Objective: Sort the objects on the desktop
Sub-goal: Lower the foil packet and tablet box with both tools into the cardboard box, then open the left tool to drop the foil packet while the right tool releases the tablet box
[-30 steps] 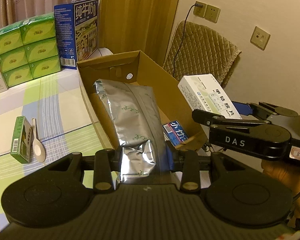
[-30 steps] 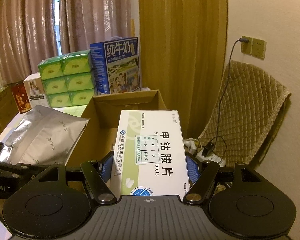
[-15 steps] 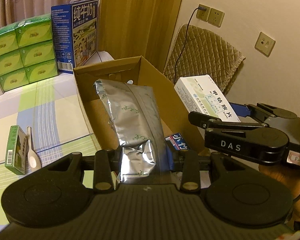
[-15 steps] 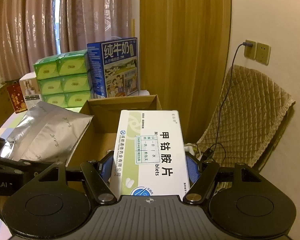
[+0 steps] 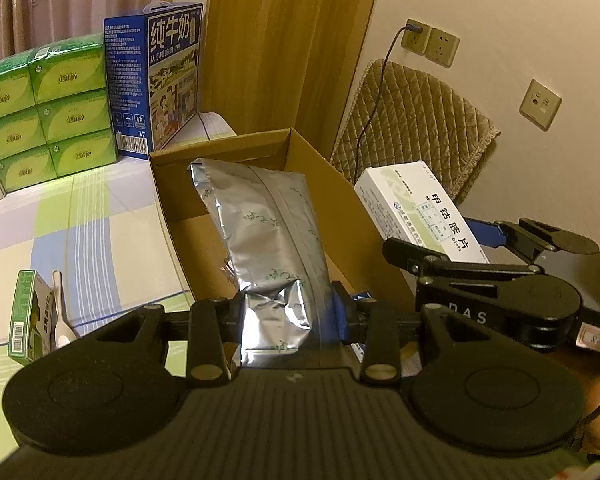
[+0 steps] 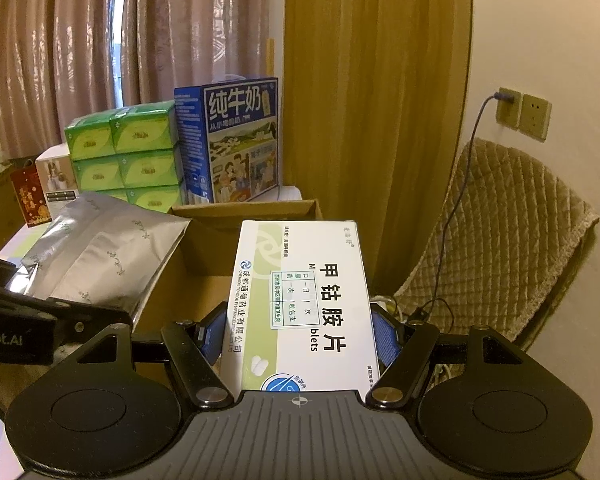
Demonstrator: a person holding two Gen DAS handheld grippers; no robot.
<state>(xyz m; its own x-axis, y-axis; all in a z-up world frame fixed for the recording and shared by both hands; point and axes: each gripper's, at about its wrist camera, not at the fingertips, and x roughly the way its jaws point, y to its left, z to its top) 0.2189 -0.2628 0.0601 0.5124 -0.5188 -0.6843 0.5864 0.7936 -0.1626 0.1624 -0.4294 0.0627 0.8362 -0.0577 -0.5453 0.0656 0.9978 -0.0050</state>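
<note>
My left gripper (image 5: 288, 312) is shut on the lower end of a silver foil pouch (image 5: 268, 232), which hangs over the open cardboard box (image 5: 340, 184). The same pouch (image 6: 100, 256) shows at the left of the right wrist view. My right gripper (image 6: 298, 332) is shut on a white and green medicine box (image 6: 304, 304), held above the cardboard box (image 6: 256, 212) near its right wall. In the left wrist view that medicine box (image 5: 420, 208) and the right gripper's black body sit to the right. A small blue packet (image 5: 360, 296) lies inside the box, mostly hidden.
A small green box (image 5: 26, 316) and a white spoon (image 5: 60, 320) lie on the checked tablecloth (image 5: 80, 220) at left. Stacked green tissue packs (image 5: 44, 108) and a blue milk carton (image 5: 156, 76) stand behind. A quilted chair back (image 5: 416, 120) and wall sockets (image 5: 432, 42) are right.
Both grippers have drifted sideways over the cardboard box with their loads; the green box and spoon slid left and lower in the left view. Grips are unchanged.
</note>
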